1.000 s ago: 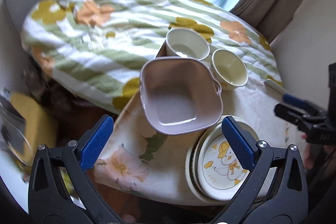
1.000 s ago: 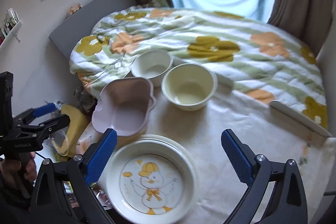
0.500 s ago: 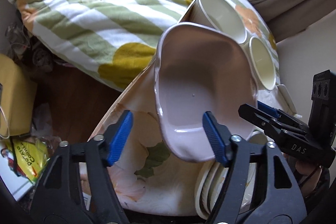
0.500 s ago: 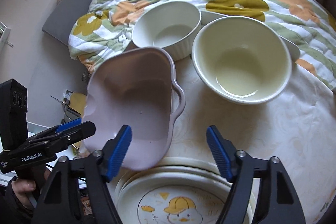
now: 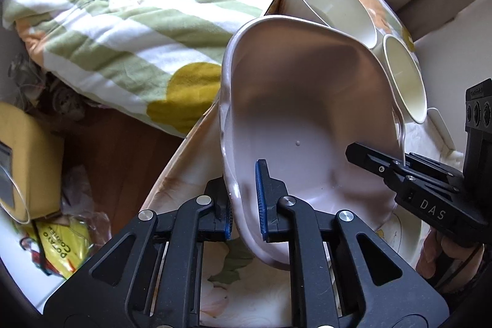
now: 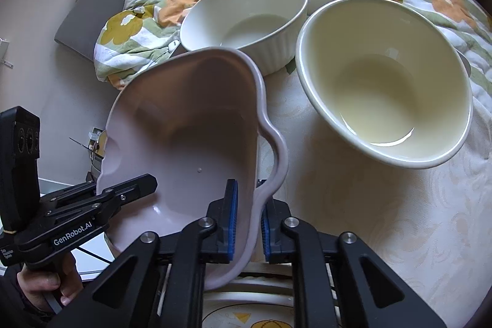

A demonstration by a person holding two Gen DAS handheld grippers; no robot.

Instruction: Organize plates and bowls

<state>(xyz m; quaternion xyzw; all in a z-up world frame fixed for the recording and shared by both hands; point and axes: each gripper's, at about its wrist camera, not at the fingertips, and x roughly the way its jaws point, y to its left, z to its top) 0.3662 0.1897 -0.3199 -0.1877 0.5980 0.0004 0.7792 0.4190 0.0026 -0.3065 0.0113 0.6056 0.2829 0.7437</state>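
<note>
A pale pink square dish [image 5: 307, 112] with wavy handles sits on the table, also in the right wrist view [image 6: 184, 125]. My left gripper [image 5: 244, 199] is shut on its left rim. My right gripper [image 6: 247, 212] is shut on its right rim by the handle. Each gripper shows in the other's view: the right one [image 5: 399, 171], the left one [image 6: 123, 189]. A white ribbed bowl [image 6: 246, 8] and a cream bowl [image 6: 384, 82] stand behind the dish. A stack of duck-print plates [image 6: 246, 306] lies under the dish's near edge.
The table has a pale floral cloth [image 6: 384, 220]. A flowered green-striped duvet [image 5: 123, 5] covers the bed behind it. On the floor left of the table are a yellow box [image 5: 27, 159] and a snack bag [image 5: 58, 248].
Both grippers have moved in and closed on opposite rims of the pink dish; a second ago both were open and further back.
</note>
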